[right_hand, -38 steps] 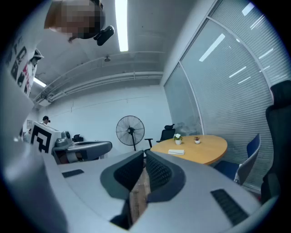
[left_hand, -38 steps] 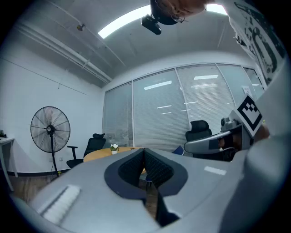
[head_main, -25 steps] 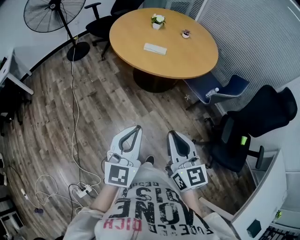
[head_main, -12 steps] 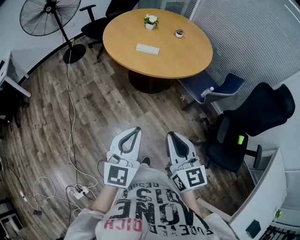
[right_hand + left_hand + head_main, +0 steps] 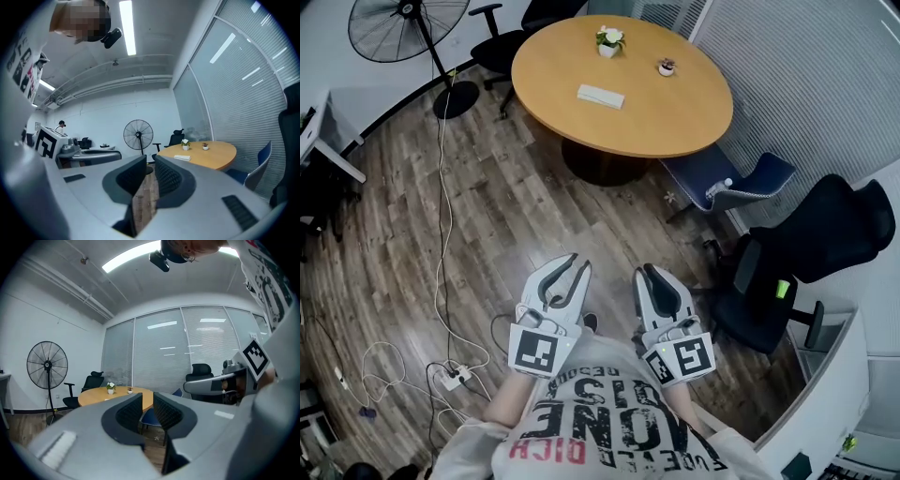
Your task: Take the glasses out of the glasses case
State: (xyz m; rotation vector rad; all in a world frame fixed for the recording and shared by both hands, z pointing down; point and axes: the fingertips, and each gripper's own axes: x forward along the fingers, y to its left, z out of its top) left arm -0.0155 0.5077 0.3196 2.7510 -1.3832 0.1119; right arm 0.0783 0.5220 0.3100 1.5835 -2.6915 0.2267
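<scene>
A white glasses case [image 5: 600,96] lies closed on the round wooden table [image 5: 675,112], far ahead of both grippers. It also shows small in the right gripper view as a pale case [image 5: 182,157] on the table [image 5: 213,157]. I hold both grippers level, close to my chest, over the wooden floor. My left gripper [image 5: 576,265] has its jaws opening, with only air between them; in its own view the left gripper [image 5: 147,400] points at the table [image 5: 96,397]. My right gripper [image 5: 645,272] is shut and holds nothing.
A potted plant [image 5: 609,41] and a small pot [image 5: 667,67] stand on the table. A pedestal fan [image 5: 405,26], a blue chair [image 5: 729,184] and a black chair [image 5: 811,248] ring it. Cables and a power strip [image 5: 450,380] lie on the floor at left.
The tips of the left gripper's jaws have parted. The right gripper stays closed. Both grippers keep about the same place in the head view.
</scene>
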